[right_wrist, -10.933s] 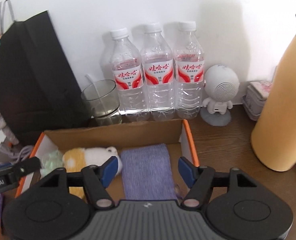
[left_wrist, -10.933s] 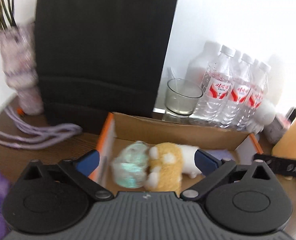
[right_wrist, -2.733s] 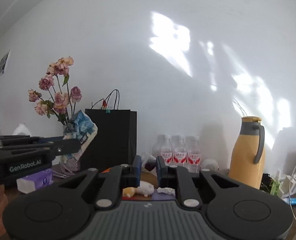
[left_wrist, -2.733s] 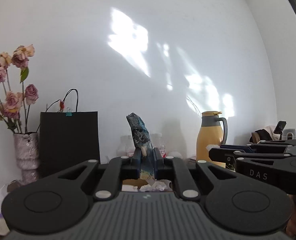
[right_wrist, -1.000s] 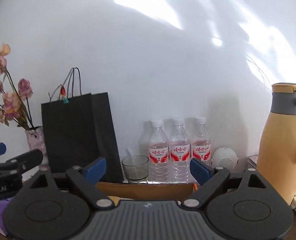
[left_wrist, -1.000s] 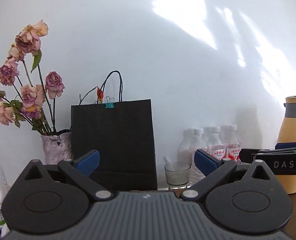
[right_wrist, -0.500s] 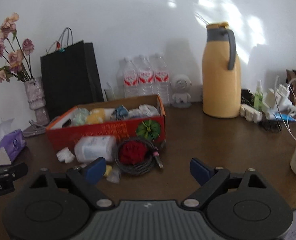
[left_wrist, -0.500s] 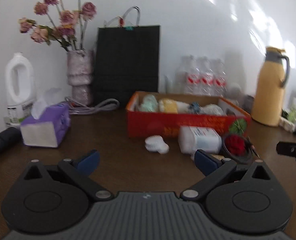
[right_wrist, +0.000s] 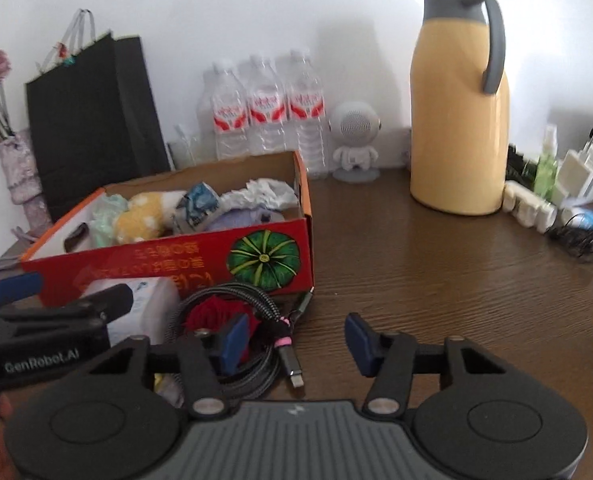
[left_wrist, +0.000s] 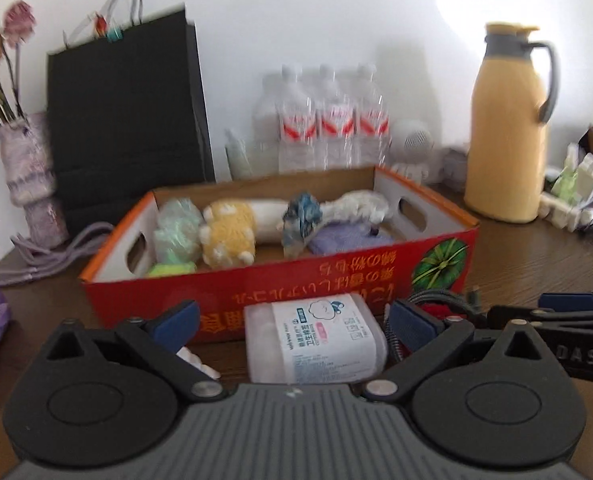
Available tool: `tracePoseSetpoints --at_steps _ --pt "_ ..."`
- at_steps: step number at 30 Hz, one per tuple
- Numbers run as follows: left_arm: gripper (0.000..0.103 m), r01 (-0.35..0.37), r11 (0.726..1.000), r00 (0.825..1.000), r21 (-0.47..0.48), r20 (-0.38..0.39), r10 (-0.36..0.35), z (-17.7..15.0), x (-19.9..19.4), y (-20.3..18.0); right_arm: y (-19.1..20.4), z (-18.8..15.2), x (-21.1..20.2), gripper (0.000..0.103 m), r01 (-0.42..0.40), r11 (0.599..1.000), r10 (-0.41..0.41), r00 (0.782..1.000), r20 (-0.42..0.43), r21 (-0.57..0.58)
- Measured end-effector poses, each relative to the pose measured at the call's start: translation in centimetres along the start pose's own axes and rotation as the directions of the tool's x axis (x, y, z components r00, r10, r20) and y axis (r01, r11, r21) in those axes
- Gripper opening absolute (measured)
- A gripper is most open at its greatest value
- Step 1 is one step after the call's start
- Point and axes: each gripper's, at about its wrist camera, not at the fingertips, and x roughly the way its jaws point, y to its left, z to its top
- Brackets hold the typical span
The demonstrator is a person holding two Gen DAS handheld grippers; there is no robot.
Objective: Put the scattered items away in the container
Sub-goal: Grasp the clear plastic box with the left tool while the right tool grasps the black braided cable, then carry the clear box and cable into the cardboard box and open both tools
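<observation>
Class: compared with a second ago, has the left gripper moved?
Yes. The left gripper has dropped: the black paper bag now sits above it, and its fingers frame the white packet.

The left claw (left_wrist: 290, 326) hides the wipes pack's (left_wrist: 316, 336) near edge.

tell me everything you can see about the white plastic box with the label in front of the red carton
The white plastic box is a translucent rounded-corner container lying flat on the brown table, label up. The white label carries a small cartoon cloud figure, blue and pink print and a code square. It lies just in front of the red carton; contact is unclear. The coiled cable lies on its right. It sits between the left gripper's open blue fingers, untouched.
</observation>
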Motion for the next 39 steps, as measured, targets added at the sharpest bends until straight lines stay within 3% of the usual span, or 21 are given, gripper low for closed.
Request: tracePoseSetpoints --at_steps 4,8,10,11,12,15,22,27,31,36,39 --pt "0.099 0.012 1.0 0.999 0.013 -0.032 -0.011 -0.3 1.4 -0.6 0.0 -0.2 2.4 0.046 0.007 1.0 -0.007 0.999 -0.038 0.003" --pt "0.088 0.007 1.0 0.999 -0.012 -0.045 -0.007 -0.5 2.4 -0.4 0.8 -0.4 2.9 0.047 0.029 0.998 -0.031 0.999 -0.034 -0.063" --pt "0.088 0.012 0.999 0.999 -0.032 -0.044 -0.013 -0.5 2.5 -0.2 1.3 -0.7 3.4 0.045 0.025 0.995 -0.03 0.998 -0.051 -0.096" --pt "0.088 0.013 0.999 0.999 -0.034 -0.042 -0.015 -0.5 2.5 -0.1 1.7 -0.8 3.4 0.038 0.029 0.992 -0.035 0.998 -0.046 -0.121" --pt "0.087 0.016 0.999 0.999 -0.037 -0.043 -0.017 -0.5 2.3 0.0 1.8 -0.8 3.3 0.022 0.01 0.992 -0.016 0.999 -0.048 -0.126" --pt "0.087 0.029 0.997 1.0 -0.068 -0.003 -0.03 -0.2 1.3 0.6 1.6 -0.6 2.7 0.019 -0.001 0.997 -0.003 0.999 -0.046 -0.083" --pt "0.087 0.07 0.99 0.989 -0.12 0.141 -0.053 1.5 -6.6 3.0 0.6 0.9 -2.4 0.019 -0.045 0.999 0.044 0.996 0.079 0.013" --pt "0.087 0.052 0.992 0.99 -0.115 0.136 -0.036 -0.7 -12.0 5.1 0.8 1.1 -7.3 0.019 -0.155 0.987 0.149 0.979 0.141 0.031" --pt "0.087 -0.026 0.991 0.993 -0.129 0.108 0.04 -4.6 -15.2 6.0 2.8 -1.3 -9.8 0.019 -0.176 0.982 0.182 0.977 0.113 -0.068" --pt "0.087 -0.067 0.989 0.991 -0.132 0.109 0.082 -9.2 -19.0 6.1 4.8 -5.9 -12.1 0.019 -0.202 0.972 0.207 0.977 0.039 -0.119" --pt "0.087 -0.07 0.991 0.987 -0.114 0.134 0.086 -10.6 -20.7 5.8 5.7 -8.4 -14.4 0.019 -0.214 0.96 0.23 0.97 0.074 -0.179"
